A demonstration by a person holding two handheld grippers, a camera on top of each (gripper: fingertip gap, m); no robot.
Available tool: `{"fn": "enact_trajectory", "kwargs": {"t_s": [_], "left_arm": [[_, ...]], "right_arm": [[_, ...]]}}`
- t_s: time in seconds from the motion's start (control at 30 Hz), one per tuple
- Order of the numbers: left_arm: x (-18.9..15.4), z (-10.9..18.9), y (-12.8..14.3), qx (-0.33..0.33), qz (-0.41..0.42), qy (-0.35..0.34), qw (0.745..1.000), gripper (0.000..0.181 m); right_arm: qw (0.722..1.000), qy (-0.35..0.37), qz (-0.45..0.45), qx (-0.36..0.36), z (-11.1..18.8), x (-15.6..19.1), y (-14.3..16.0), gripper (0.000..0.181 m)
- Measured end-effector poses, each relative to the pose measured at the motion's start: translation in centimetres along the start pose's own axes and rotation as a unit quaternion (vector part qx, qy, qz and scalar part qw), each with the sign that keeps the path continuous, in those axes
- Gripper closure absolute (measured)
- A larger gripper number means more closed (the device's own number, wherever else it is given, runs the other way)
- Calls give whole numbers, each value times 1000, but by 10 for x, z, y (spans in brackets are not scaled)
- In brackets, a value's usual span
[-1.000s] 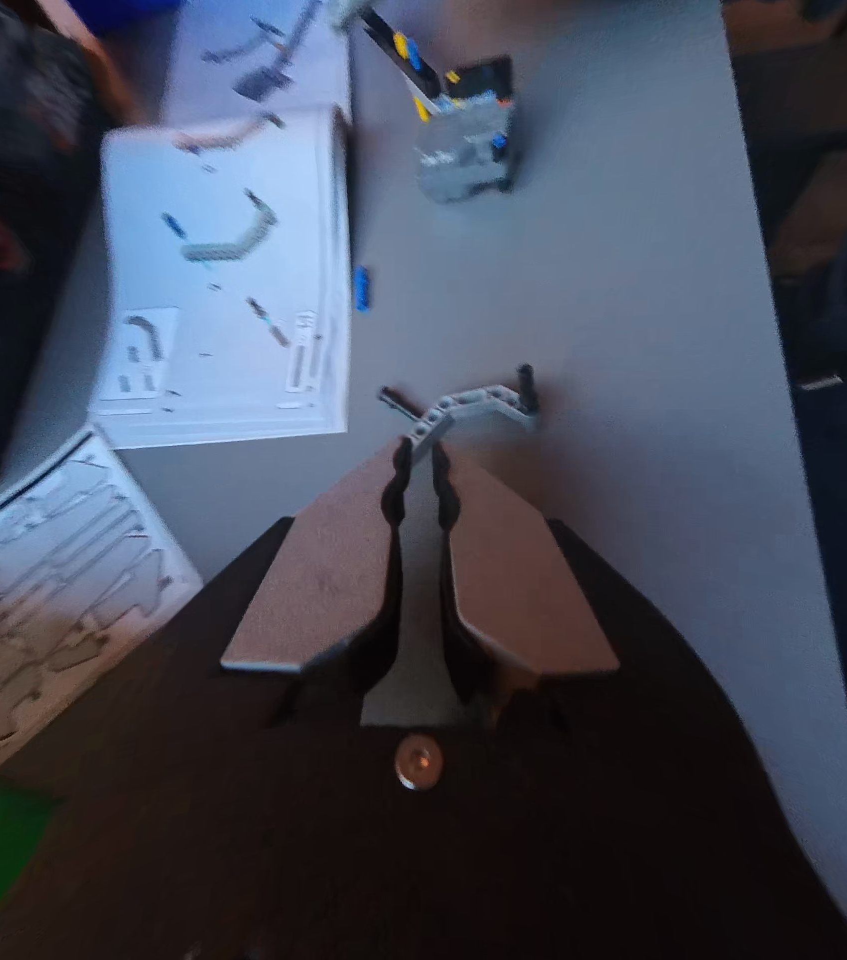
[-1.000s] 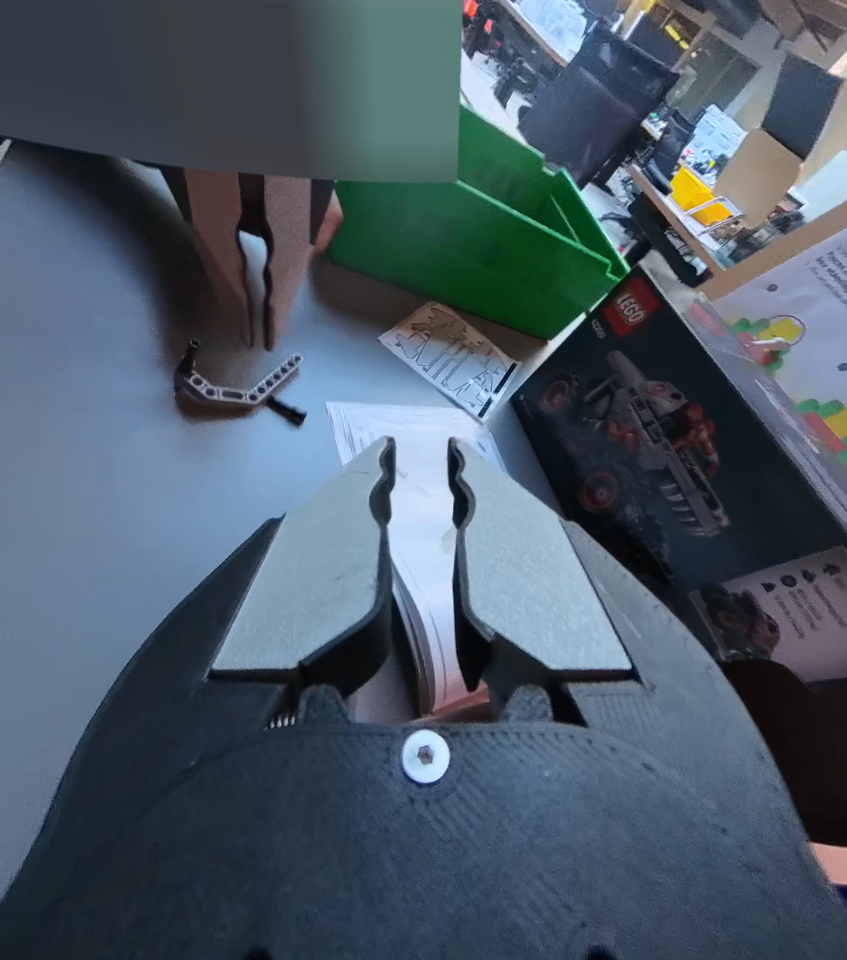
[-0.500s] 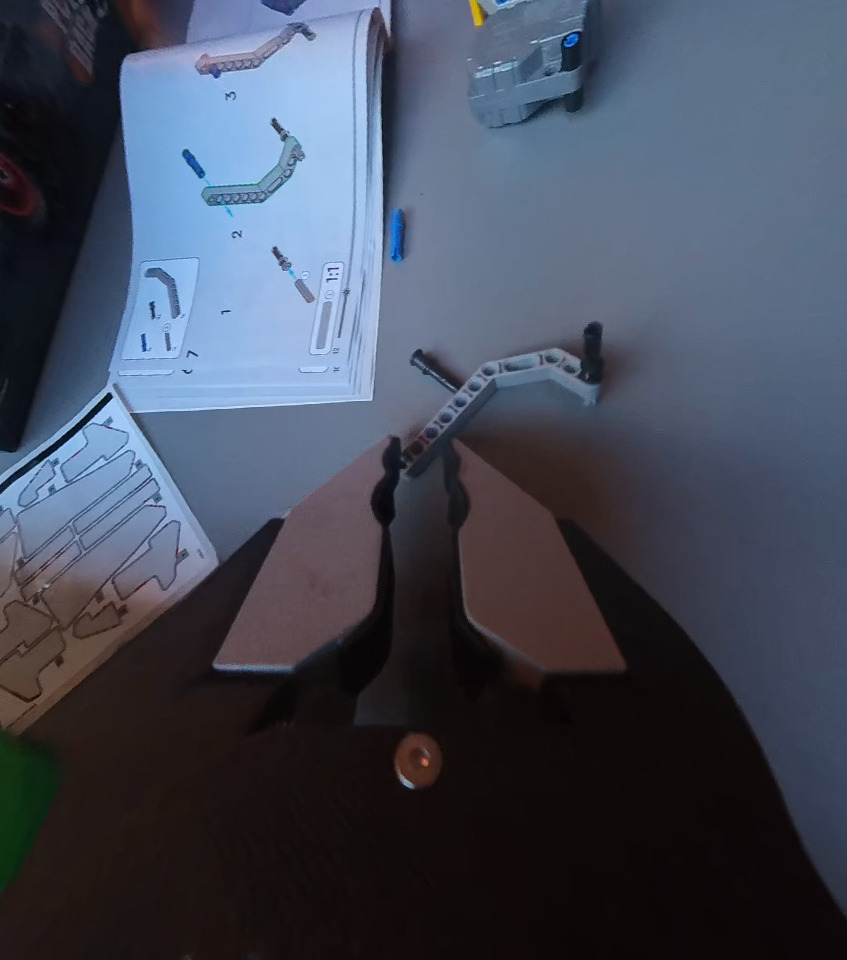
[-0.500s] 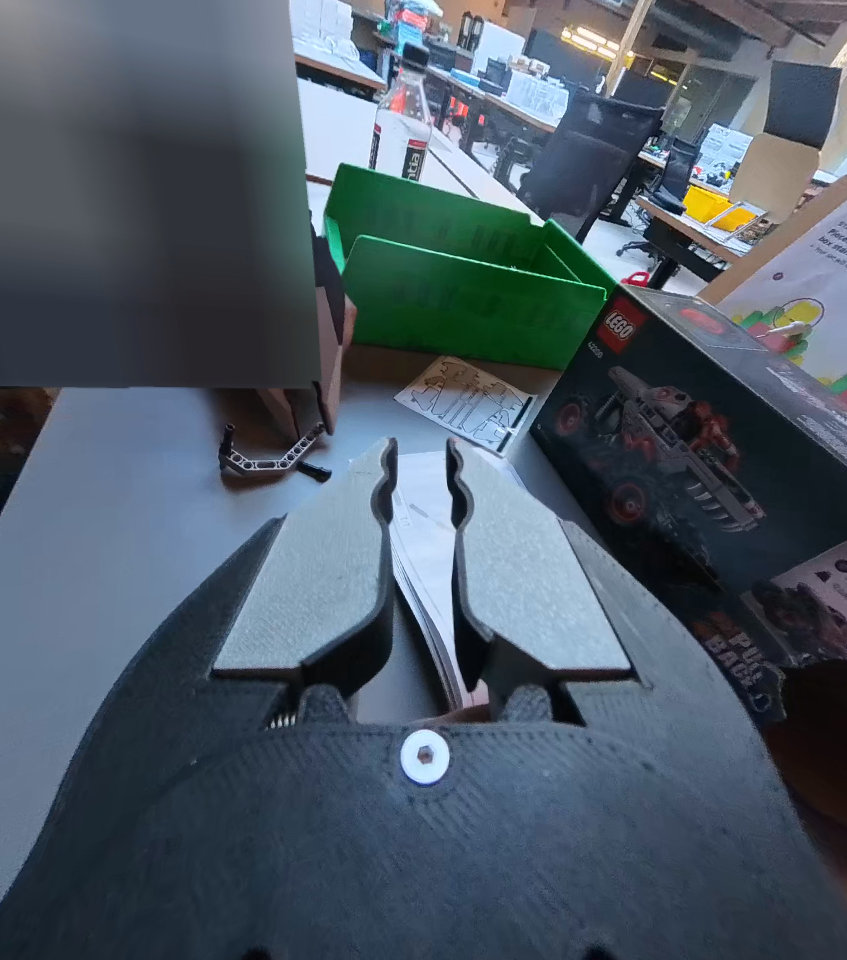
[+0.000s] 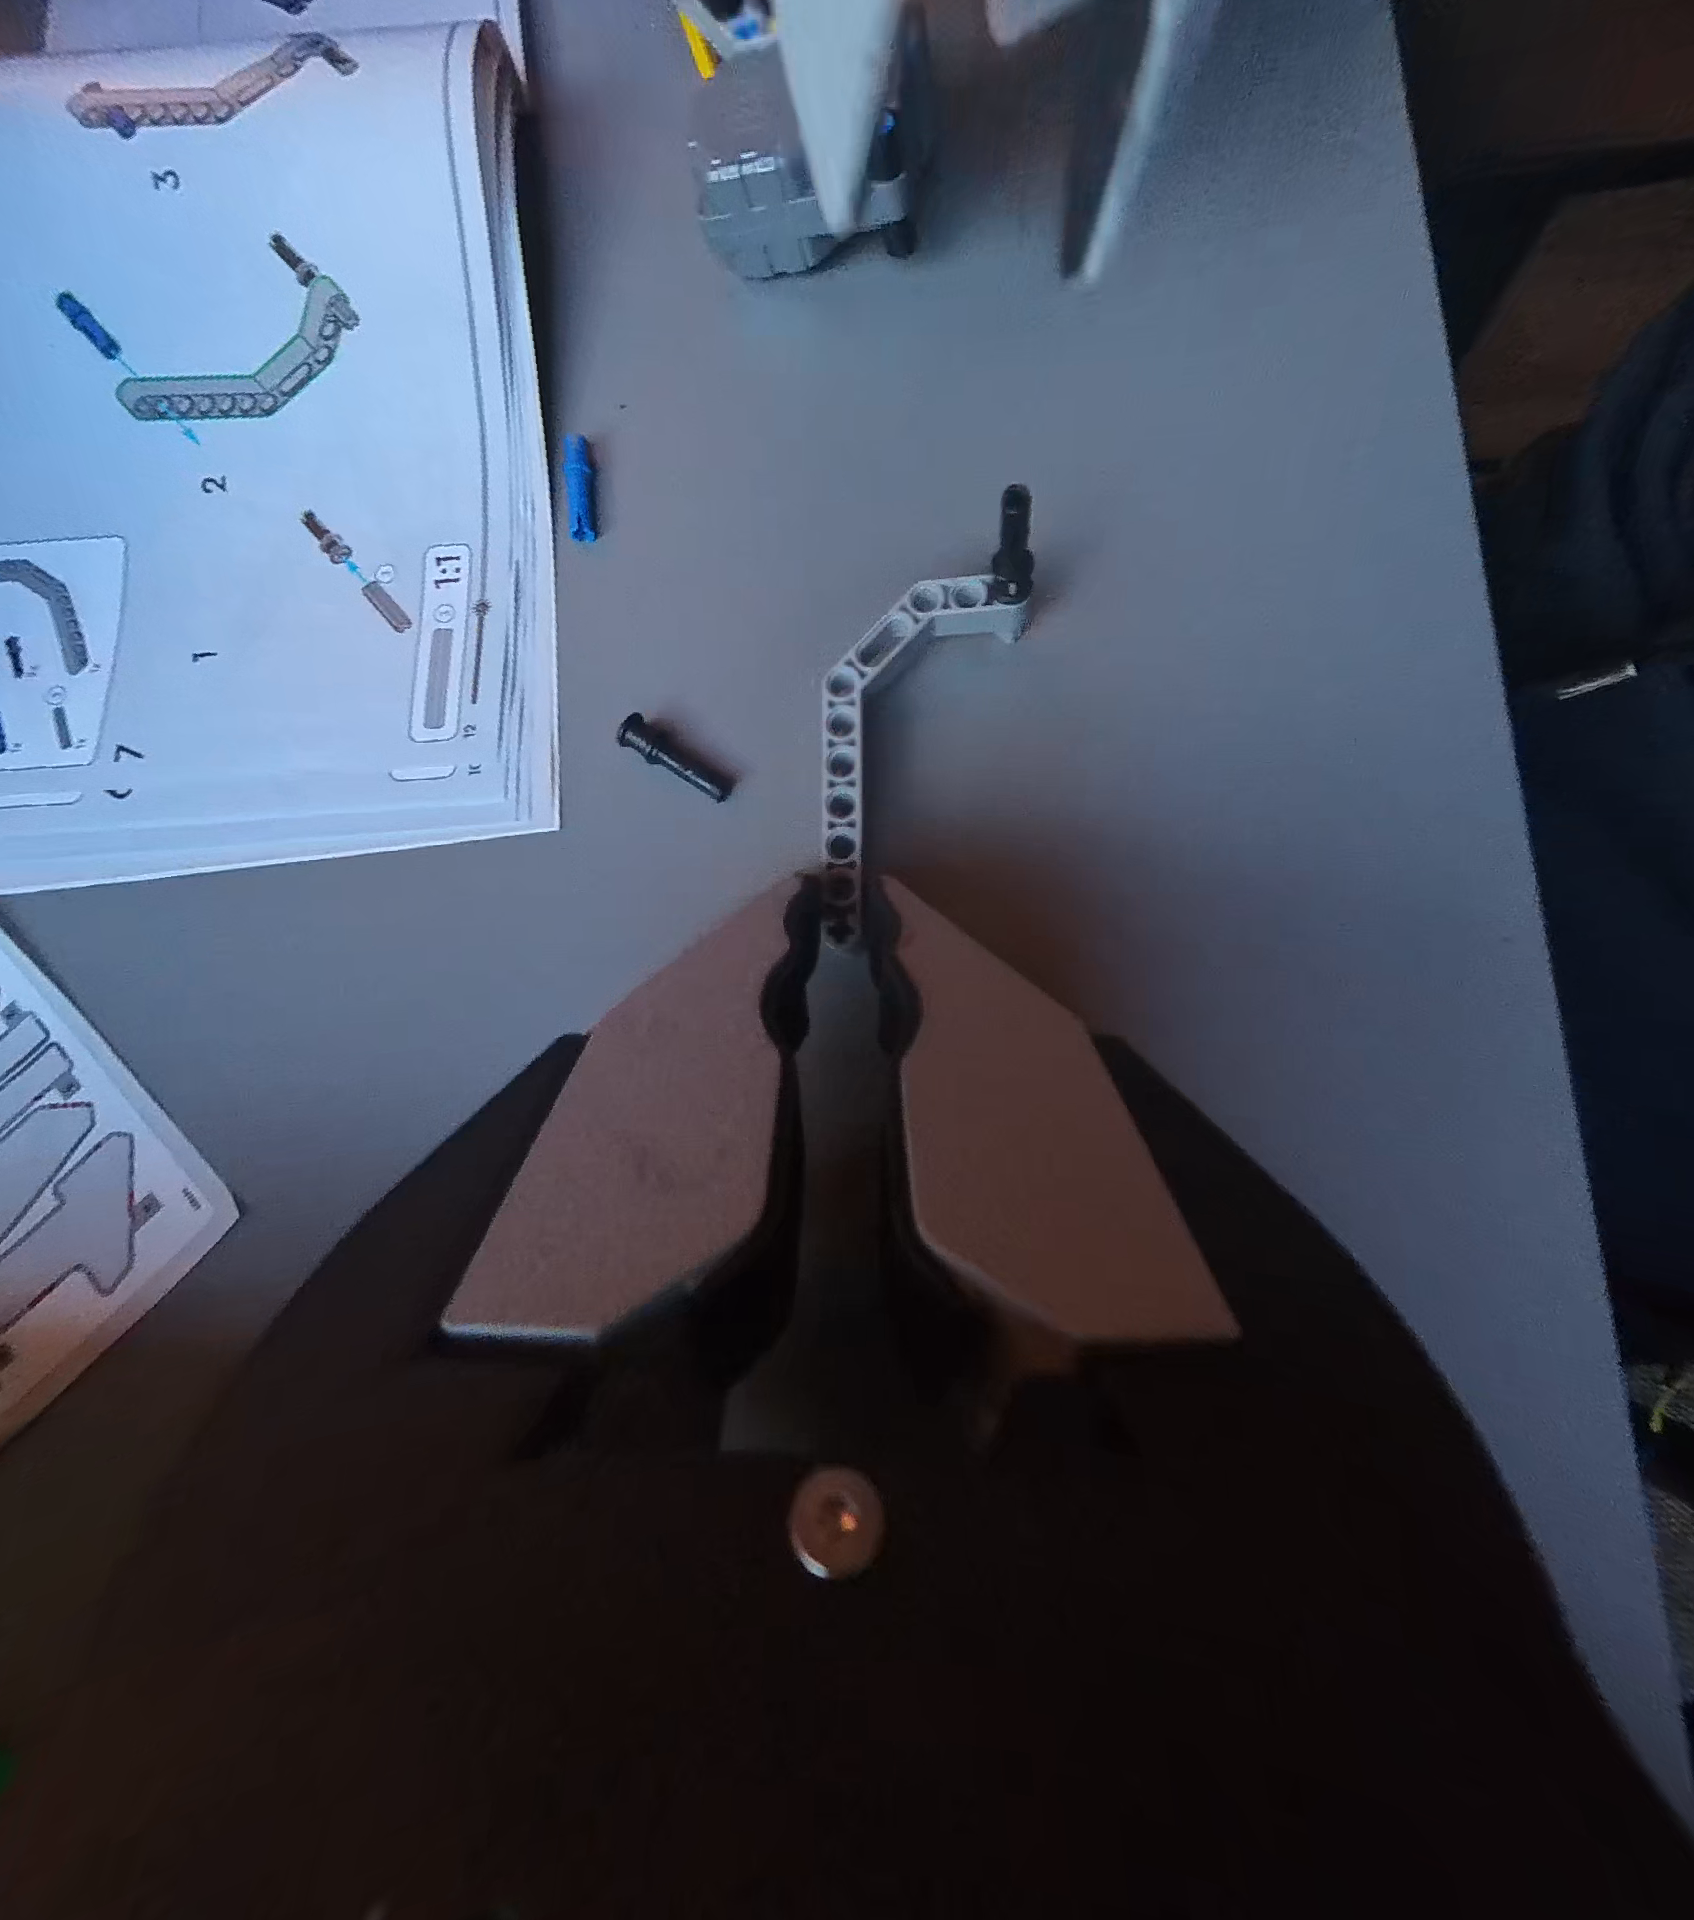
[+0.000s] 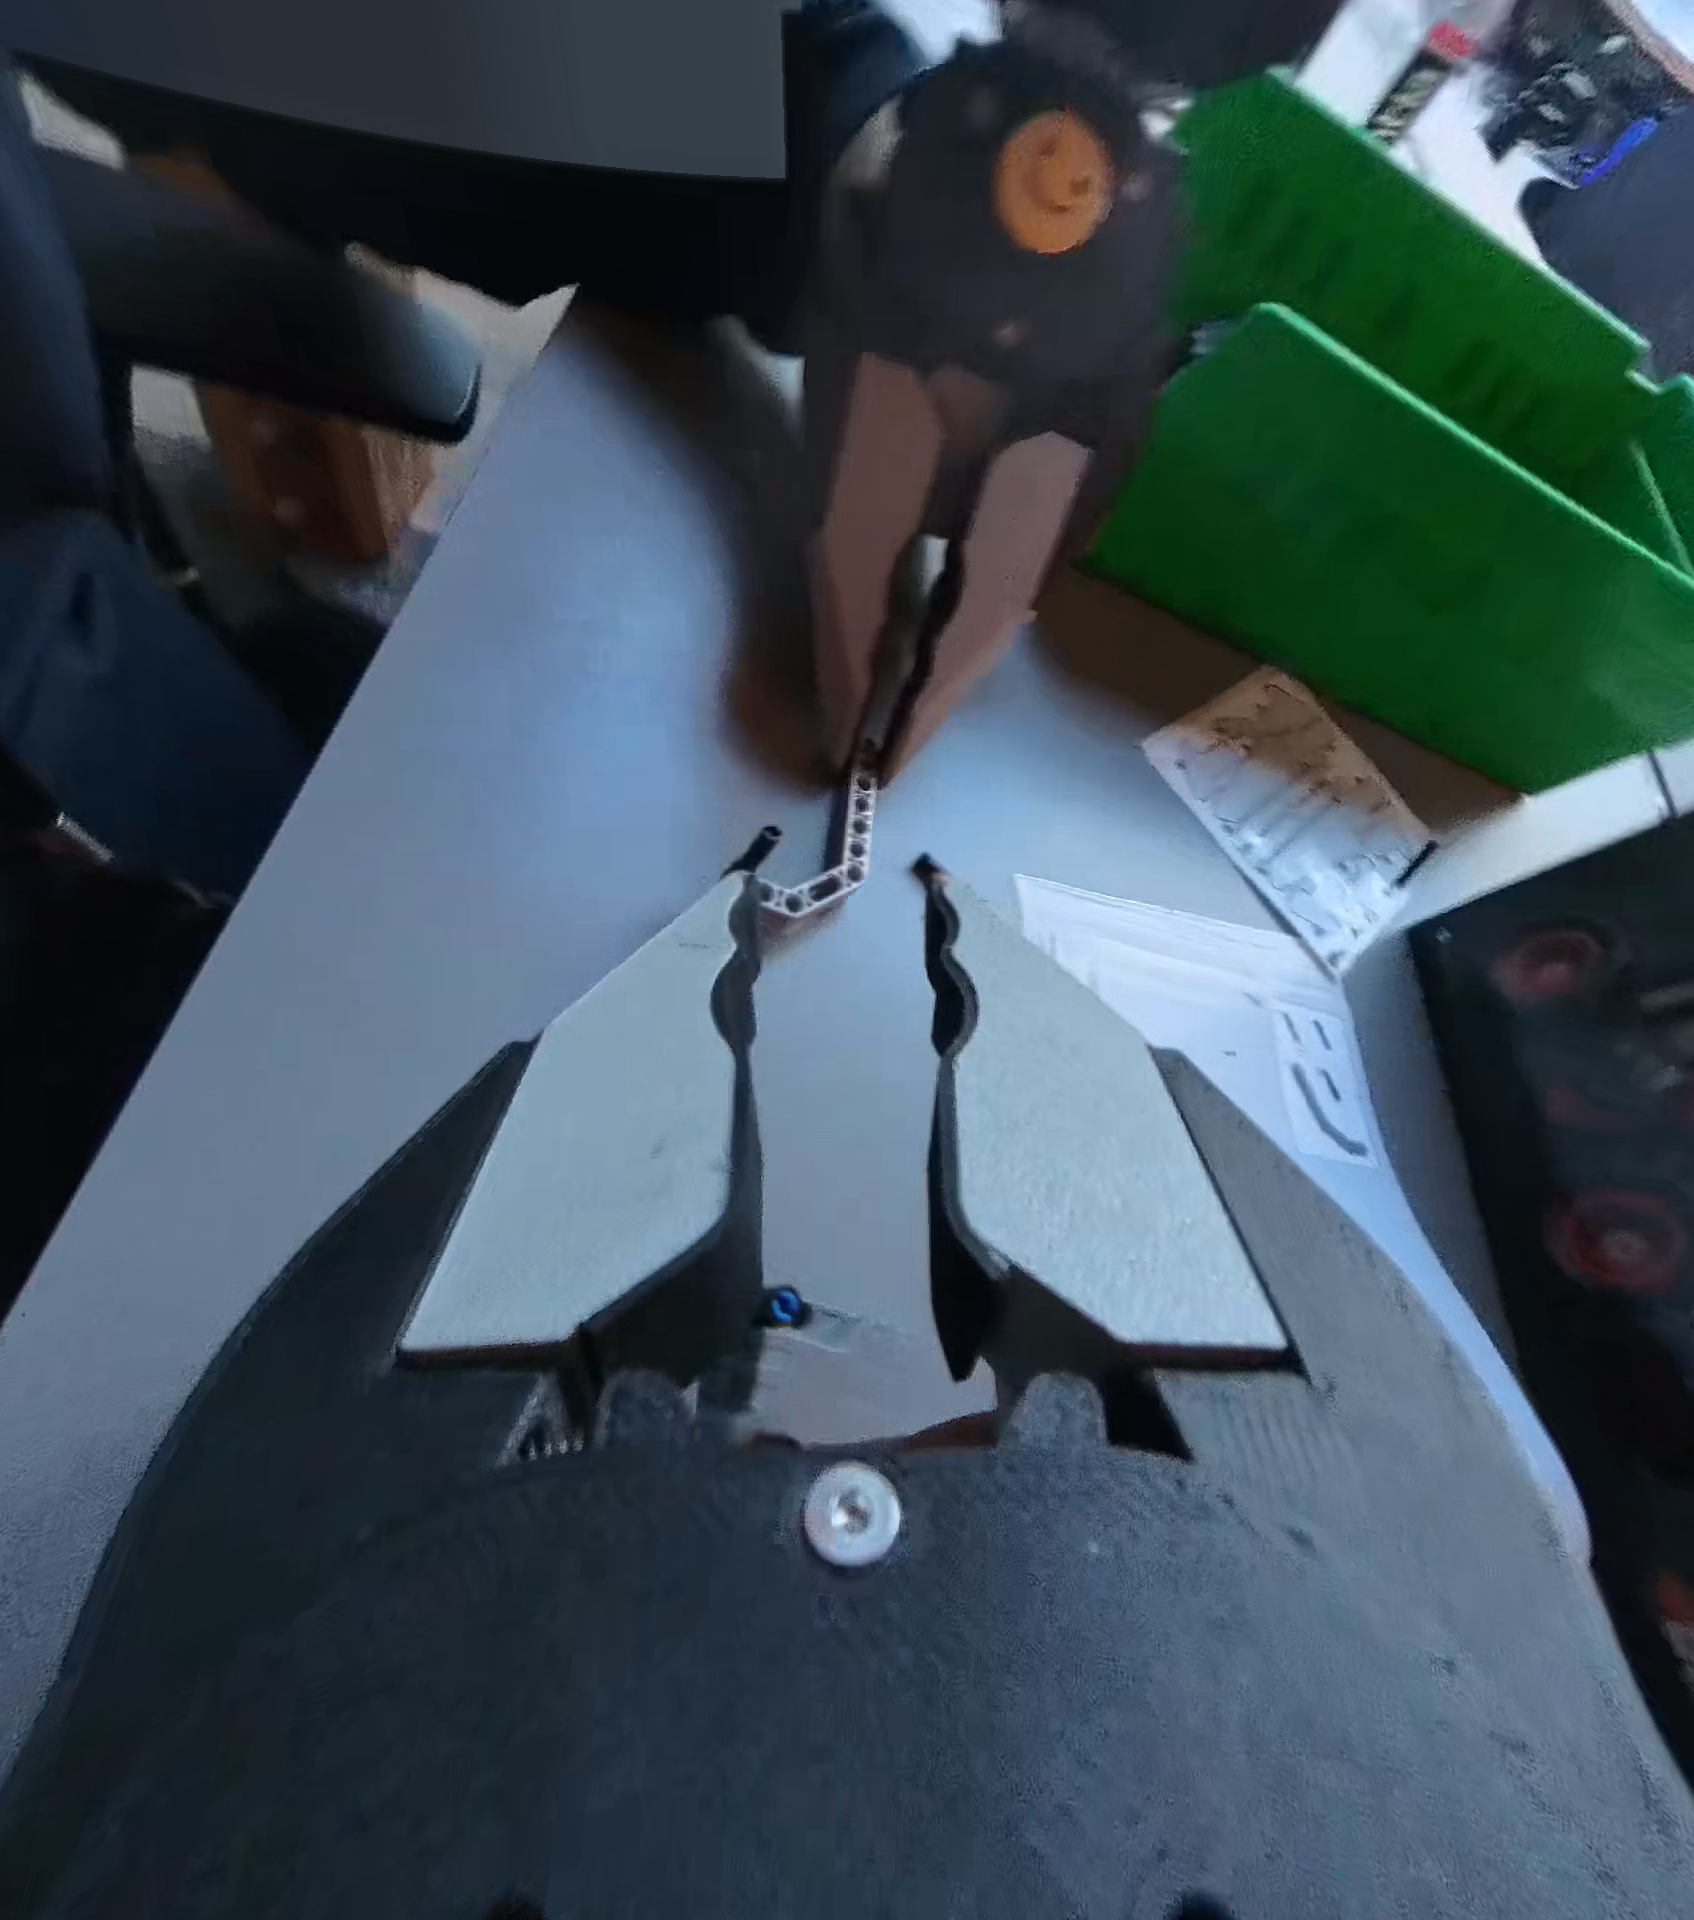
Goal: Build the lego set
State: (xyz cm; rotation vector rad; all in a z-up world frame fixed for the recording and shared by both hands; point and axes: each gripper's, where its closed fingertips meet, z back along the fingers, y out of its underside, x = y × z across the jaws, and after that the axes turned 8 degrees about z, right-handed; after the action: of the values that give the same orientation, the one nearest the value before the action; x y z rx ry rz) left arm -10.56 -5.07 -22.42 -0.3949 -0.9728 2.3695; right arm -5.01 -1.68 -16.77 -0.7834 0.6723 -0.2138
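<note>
On grey table (image 5: 1186, 364), left tongs (image 5: 841, 902) pinch angled beam (image 5: 848, 717) (right tongs (image 6: 838, 888) agape).

The left gripper (image 5: 841, 902) points down at the table, its brown fingers (image 5: 651, 1132) pinched nearly together on the end of a grey bent beam (image 5: 843, 758). The right gripper (image 6: 832, 883) faces it, low and level, grey fingers (image 6: 1082, 1164) spread apart.

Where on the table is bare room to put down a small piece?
The grey table is bare between the bent grey beam and its right edge. It is crowded left of the beam: loose black pin, blue pin, open instruction booklet, sticker sheet.
</note>
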Motion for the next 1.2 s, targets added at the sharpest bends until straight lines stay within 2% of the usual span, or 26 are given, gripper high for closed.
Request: {"fn": "enact_trajectory", "kwargs": {"t_s": [0.03,0.17,0.3,0.4,0.53,0.7,1.07,1.2], "left_arm": [[-2,0,0,1,4,5,1000,175],[-2,-1,0,3,34,21,999,175],[-2,-1,-1,2,79,40,996,175],[-2,0,-1,1,115,58,992,175],[-4,0,-2,1,156,87,984,175],[-3,1,-3,-6,167,90,982,175],[-13,5,-13,-29,211,144,966,173],[-16,5,-16,-35,208,154,965,172]], "right_arm": [[1000,-4,21,9,-5,7,-2,151],[996,-14,78,37,-22,27,-7,150],[979,49,183,72,-22,24,-10,150],[979,50,183,71,-21,26,-13,154],[972,51,201,110,-25,26,1,149],[965,59,213,143,-27,23,12,147],[958,95,222,156,-24,11,14,147],[948,114,232,187,-24,4,23,150]]}}
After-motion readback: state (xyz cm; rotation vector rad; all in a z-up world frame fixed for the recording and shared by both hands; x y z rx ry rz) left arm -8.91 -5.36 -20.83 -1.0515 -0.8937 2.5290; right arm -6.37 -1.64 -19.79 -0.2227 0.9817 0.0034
